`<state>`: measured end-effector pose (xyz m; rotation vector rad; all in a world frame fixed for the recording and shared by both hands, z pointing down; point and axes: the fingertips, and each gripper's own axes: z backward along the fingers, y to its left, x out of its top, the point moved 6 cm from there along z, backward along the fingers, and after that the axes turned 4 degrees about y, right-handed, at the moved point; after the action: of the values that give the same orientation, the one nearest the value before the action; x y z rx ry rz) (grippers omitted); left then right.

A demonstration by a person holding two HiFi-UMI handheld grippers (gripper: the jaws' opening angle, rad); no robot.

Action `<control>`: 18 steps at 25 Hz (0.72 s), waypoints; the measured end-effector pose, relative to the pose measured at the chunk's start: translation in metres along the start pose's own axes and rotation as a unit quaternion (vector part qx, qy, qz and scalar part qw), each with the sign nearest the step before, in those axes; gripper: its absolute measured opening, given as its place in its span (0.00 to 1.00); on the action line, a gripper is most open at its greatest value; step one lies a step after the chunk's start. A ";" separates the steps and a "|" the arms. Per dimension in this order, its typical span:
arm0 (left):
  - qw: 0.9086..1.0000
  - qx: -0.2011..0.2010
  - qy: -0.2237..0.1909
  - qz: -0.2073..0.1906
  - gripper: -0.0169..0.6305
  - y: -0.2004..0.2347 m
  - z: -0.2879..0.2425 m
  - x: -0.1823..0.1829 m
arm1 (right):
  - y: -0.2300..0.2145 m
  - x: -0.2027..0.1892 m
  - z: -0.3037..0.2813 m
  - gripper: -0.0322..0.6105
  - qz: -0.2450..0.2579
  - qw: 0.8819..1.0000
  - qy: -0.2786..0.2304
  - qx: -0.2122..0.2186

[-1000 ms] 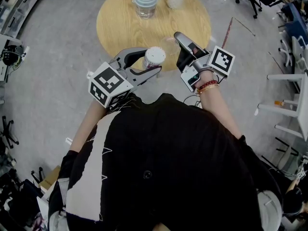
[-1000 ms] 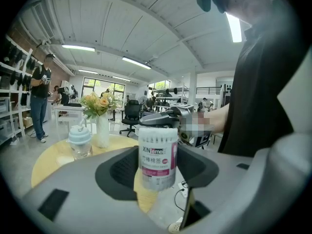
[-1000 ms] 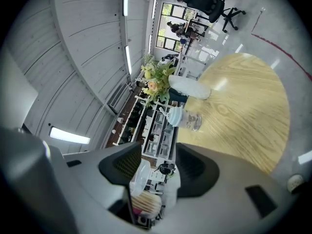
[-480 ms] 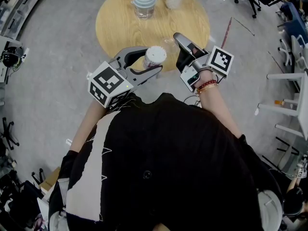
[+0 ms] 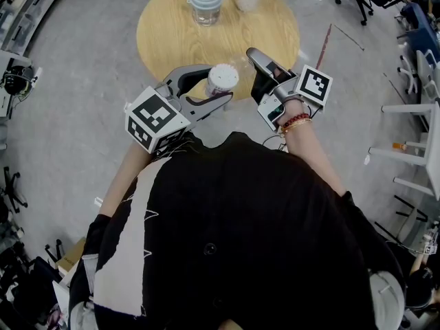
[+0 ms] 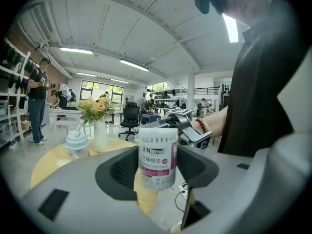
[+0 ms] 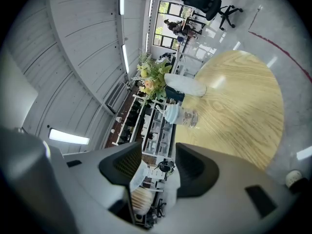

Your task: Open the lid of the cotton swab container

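Head view: left tool (image 5: 218, 86), held nearly level, is clamped on the upright swab container (image 5: 221, 79). The right tool (image 5: 254, 56), rolled sideways just beside it, has its jaws wide around something clear; grip uncertain.

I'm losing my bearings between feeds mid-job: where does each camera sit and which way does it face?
Head view: on the person's head, facing steeply down at the table; shows black-shirted torso, forearms, left gripper, right gripper.
Left gripper view: rides the left gripper, facing along jaws closed on the cotton swab container; right gripper, wrist, torso behind.
Right gripper view: rides the right gripper, rolled sideways, facing across the table; only its own jaws show, seemingly gripping the clear lid.
Shared: all three catch the blue-lidded jar.
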<state>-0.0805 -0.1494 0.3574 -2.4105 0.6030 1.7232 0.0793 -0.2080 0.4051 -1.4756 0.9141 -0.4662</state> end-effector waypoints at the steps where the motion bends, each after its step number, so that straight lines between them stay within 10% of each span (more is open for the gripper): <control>1: 1.000 0.000 0.000 0.000 0.42 0.000 0.000 0.000 | 0.000 0.000 0.000 0.39 0.001 1.000 0.001 -0.001; 18: 1.000 0.003 -0.001 0.007 0.42 0.000 0.001 -0.002 | -0.003 -0.005 -0.001 0.39 -0.004 1.000 0.010 -0.006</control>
<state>-0.0814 -0.1486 0.3588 -2.4070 0.6241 1.7261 0.0763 -0.2055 0.4098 -1.4890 0.9289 -0.4826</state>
